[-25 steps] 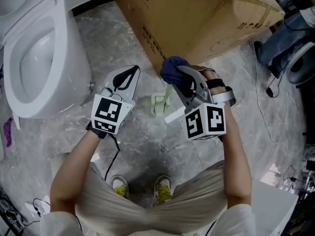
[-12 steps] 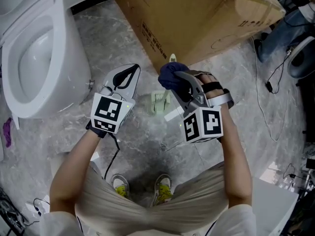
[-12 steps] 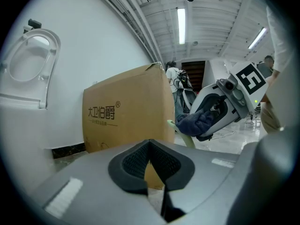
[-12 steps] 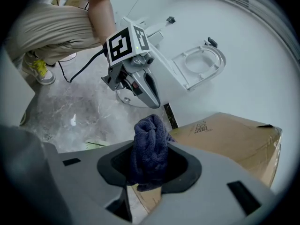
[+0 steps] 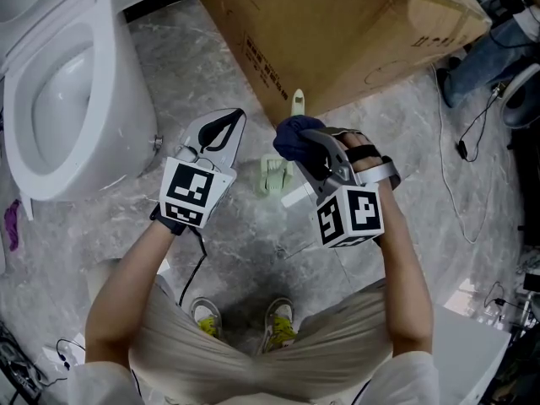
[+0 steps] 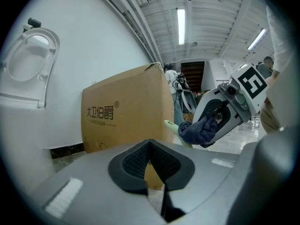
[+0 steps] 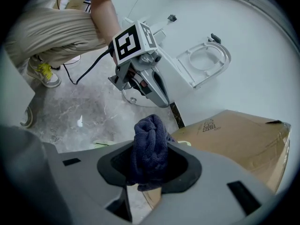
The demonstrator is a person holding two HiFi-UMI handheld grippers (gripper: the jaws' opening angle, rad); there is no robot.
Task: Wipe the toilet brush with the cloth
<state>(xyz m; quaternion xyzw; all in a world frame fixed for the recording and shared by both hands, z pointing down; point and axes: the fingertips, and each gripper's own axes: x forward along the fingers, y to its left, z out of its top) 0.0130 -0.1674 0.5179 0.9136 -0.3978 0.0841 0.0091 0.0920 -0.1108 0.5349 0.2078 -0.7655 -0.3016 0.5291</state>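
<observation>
Beside cloth (image 5: 293, 133), brush (image 5: 275, 178) handle toward box (image 5: 337, 32)

Grey-white left tongs (image 5: 228, 125) & right tongs (image 5: 302, 143), b/w marker cubes (image 5: 190, 194), black cable (image 5: 199, 256); beige trousers (image 5: 253, 357), yellow-laced shoes (image 5: 205, 317).

The toilet (image 5: 59, 83) was set at the left, the cardboard box (image 5: 337, 32) behind at the right. The toilet brush (image 5: 275, 177) was stood on the floor (image 5: 169, 49) before the box, between the left gripper (image 5: 226, 127) and the right gripper (image 5: 309, 147), with the cloth (image 5: 291, 135) held at its handle
</observation>
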